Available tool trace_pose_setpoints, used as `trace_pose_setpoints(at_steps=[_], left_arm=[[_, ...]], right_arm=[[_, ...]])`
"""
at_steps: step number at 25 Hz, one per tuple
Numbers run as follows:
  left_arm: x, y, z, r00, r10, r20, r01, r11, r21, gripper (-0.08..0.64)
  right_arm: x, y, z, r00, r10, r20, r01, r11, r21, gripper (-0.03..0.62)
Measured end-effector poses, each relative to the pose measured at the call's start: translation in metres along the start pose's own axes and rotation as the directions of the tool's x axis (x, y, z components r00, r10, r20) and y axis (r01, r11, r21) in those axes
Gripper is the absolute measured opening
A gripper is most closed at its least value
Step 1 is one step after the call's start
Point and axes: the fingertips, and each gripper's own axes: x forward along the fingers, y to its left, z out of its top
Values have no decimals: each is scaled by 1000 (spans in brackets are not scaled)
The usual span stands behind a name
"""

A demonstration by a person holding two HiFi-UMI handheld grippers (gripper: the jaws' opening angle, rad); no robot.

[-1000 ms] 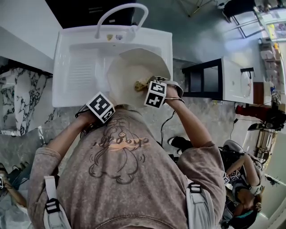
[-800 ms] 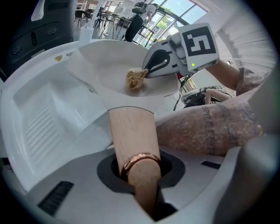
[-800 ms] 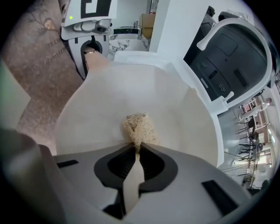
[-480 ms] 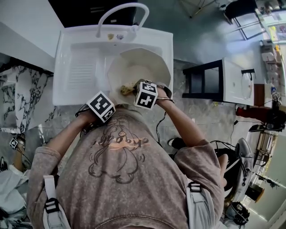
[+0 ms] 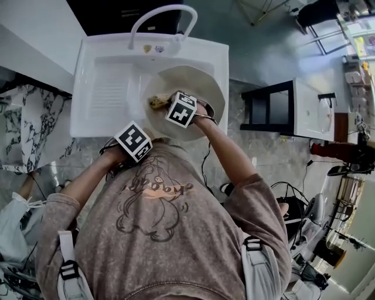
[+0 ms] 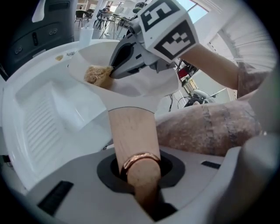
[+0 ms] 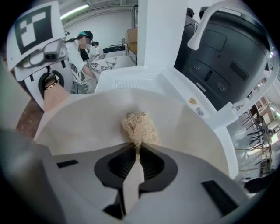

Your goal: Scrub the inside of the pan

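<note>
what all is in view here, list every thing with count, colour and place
round white pan with wooden handle: one, white, over the sink basin
tan fibrous scrubbing pad: one, tan, against the pan's inside
moulded white sink with ribbed drainboard: one, white, in front of the person
curved white tap: one, white, at the sink's far edge
black-framed white cabinet: one, black and white, right of the sink
left gripper: one, grey, jaws shut on the pan's wooden handle
right gripper: one, grey, jaws shut on the scrubbing pad inside the pan
</note>
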Motion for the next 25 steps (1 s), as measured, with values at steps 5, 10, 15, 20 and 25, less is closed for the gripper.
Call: trace_pose_setpoints(at_steps=[5,10,15,20,25], left_arm=[[0,1,-1,1000,-5,3,5,1000,-11,75],[0,0,1,1000,-4,9,4,1000,-10,75],[-1,3,-1,1000,-3,8,3,1000,-14,77],[-1,7,0,1000,0,9,0,1000,-10,78],[-2,9,1,1000,3,6,-3,1000,-1,78]], right_arm=[[10,-22,-1,999,-29,-16,29,999,28,41],[7,-47,-16,996,-68,-49,71,996,45,41],[0,-66,-40,991,-91,-101,97,994,57,41],[-6,-72,-63,979,-110,-172,114,993,11,41],[-12,-67,-89,963,-92,-254,89,996,-26,41]])
